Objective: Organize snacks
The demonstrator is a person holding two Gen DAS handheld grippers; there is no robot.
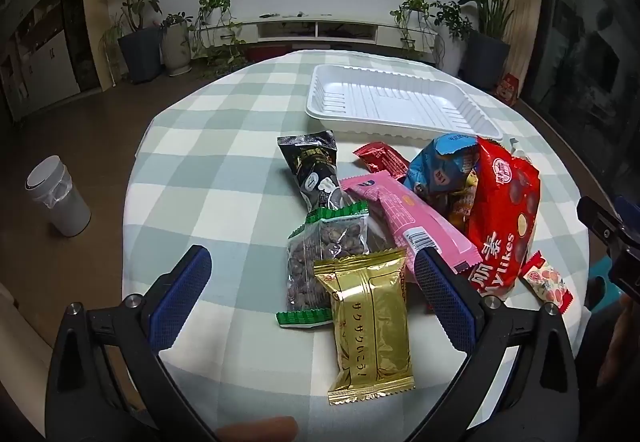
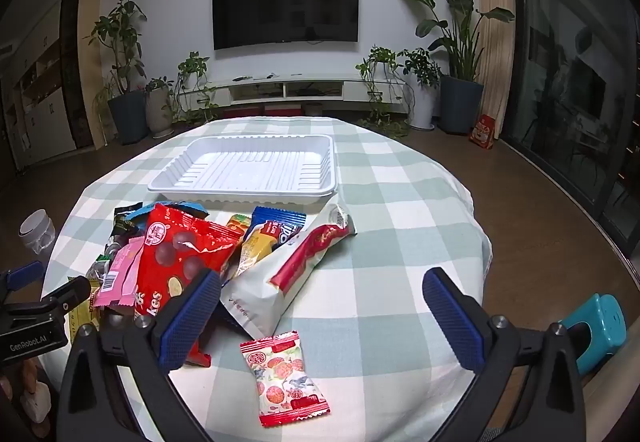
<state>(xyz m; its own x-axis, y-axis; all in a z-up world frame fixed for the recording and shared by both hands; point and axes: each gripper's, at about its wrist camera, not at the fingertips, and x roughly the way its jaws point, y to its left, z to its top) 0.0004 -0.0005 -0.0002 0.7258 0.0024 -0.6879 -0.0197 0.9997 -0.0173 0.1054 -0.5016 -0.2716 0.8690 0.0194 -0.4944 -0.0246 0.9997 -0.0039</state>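
Between the open left hand-held gripper point(image 1: 312, 278) jaws lies the gold packet point(image 1: 372, 326)

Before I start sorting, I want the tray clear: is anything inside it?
Nothing: the white tray shows only its bare ribbed floor. Its far wall hides nothing visible; all snacks lie in front of it.

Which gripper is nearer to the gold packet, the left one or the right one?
Left. The left gripper hangs over the gold packet, jaws open on either side of it. The right gripper is further off, beyond the red bag, jaws open too.
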